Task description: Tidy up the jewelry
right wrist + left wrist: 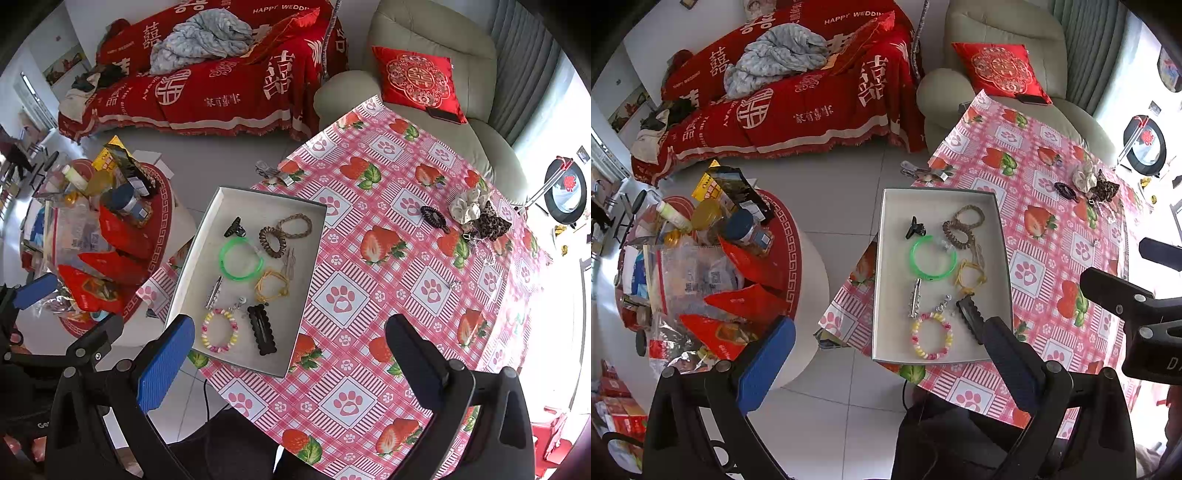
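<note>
the shallow white cardboard tray (192,258) on the pink strawberry-print tablecloth (369,295) holds about ten light pieces. two soft fabric scrunchies (476,214) and one black coil hair tie (434,216) remain far across; pinch each by its bulk. left gripper (886,354) and right gripper (291,354) both gape wide, empty.

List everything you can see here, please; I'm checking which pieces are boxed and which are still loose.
tray: 1, white, table's left edge
green bangle: 1, in tray
beaded bracelet: 1, pink-yellow, tray's near end
black scalloped clip: 1, in tray beside the beaded bracelet
brown coil ties: 2, tray's far end
yellow band: 1, in tray
black claw clip: 1, in tray
black coil tie: 1, loose on tablecloth
scrunchies: 2, cream and leopard, loose on far right
tablecloth: 1, pink strawberry print
left gripper: open, above tray
right gripper: open, empty
</note>
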A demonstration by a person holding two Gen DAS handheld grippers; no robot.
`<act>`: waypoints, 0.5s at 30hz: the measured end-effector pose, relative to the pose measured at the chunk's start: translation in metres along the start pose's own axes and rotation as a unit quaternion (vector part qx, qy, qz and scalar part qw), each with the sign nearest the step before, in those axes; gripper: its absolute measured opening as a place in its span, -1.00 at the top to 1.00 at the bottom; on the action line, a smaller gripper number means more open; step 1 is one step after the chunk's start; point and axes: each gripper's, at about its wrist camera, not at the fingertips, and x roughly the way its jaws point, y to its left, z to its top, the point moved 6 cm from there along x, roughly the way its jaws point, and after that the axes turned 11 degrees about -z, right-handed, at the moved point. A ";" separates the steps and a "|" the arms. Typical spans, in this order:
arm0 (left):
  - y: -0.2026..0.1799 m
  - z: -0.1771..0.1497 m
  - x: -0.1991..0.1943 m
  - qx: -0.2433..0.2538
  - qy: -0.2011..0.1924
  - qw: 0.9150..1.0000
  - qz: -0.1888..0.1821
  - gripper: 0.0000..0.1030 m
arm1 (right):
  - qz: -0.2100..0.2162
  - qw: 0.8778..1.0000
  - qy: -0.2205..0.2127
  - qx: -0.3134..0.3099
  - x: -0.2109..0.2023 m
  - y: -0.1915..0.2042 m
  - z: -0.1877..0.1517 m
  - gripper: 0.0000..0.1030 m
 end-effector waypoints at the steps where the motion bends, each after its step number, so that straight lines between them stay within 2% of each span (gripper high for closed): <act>1: 0.000 -0.001 0.001 0.001 0.002 1.000 -0.001 -1.00 | 0.000 1.000 0.000 0.000 0.000 0.000 0.000 -0.99; 15: -0.003 -0.005 0.007 0.006 0.012 1.000 -0.006 -1.00 | -0.001 1.000 0.002 -0.001 0.000 0.001 0.000 -0.99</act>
